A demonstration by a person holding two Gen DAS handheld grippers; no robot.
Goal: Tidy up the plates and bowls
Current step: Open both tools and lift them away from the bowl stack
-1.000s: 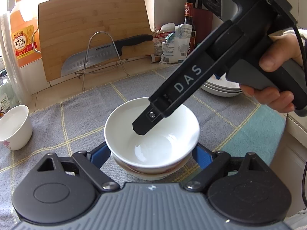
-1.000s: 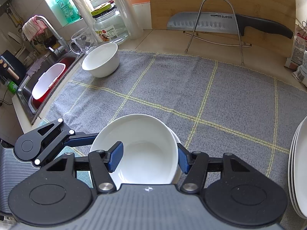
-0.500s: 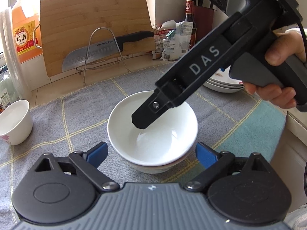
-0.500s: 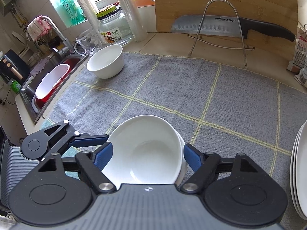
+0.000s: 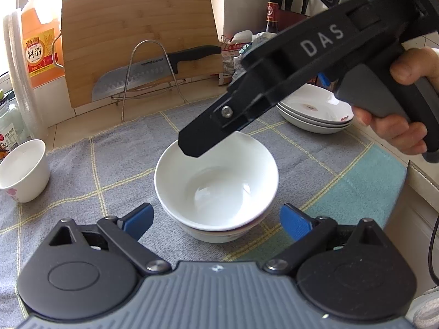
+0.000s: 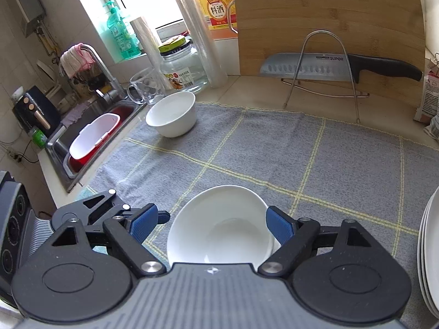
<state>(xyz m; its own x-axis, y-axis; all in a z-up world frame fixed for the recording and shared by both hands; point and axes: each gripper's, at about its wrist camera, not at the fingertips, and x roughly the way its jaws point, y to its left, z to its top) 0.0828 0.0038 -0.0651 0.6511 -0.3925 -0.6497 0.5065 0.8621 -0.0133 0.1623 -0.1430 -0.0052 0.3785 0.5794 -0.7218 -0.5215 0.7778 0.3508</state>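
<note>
Stacked white bowls [image 5: 216, 189] sit on the grey checked cloth [image 5: 82, 170]; the stack also shows in the right wrist view [image 6: 219, 227]. My left gripper [image 5: 216, 220] is open, its blue pads just short of the stack on either side. My right gripper [image 6: 211, 223] is open and raised above the stack's rim. A single white bowl [image 5: 22, 170] stands at the far left of the cloth, also in the right wrist view [image 6: 171, 113]. A stack of white plates [image 5: 315, 109] sits at the right; its edge shows in the right wrist view [image 6: 428, 260].
A bamboo cutting board [image 5: 137, 49] and a knife [image 5: 153, 68] on a wire rack stand at the back. An orange bottle [image 5: 38, 49], a glass jar [image 6: 183, 68] and a glass mug [image 6: 142, 86] are near the sink [image 6: 90, 134]. The counter edge runs right of the cloth.
Both grippers opened and let go of the top bowl, now nested in the stack. My left gripper pulled back; my right gripper lifted up and away.
</note>
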